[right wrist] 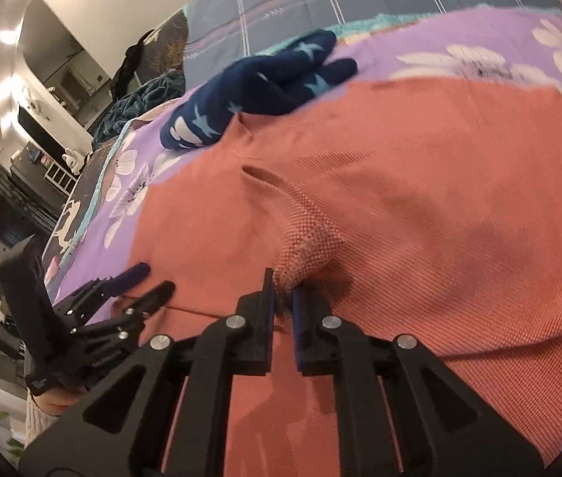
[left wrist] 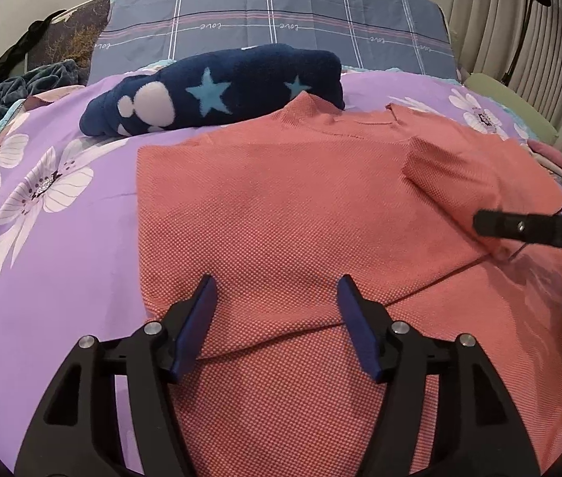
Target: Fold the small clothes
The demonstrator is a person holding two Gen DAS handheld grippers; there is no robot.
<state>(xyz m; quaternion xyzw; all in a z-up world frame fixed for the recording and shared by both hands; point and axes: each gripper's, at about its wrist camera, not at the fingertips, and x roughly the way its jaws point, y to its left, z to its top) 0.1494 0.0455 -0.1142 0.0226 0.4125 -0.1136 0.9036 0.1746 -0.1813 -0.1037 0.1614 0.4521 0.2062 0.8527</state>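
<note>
The salmon-pink knit shirt (left wrist: pixel 281 206) lies flat on a purple floral bedsheet (left wrist: pixel 62 206); the right gripper (right wrist: pixel 282 298) pinches its folded sleeve, the left gripper (left wrist: pixel 277 318) hangs open above its hem. Beyond lies a navy star-patterned fleece bundle (left wrist: pixel 217 91); the grey checked pillow (left wrist: pixel 273 20) reads "love".

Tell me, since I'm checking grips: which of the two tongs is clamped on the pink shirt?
The right tongs, pinching a raised bunch of the pink shirt. The left tongs stand open above flat fabric, gripping nothing.
</note>
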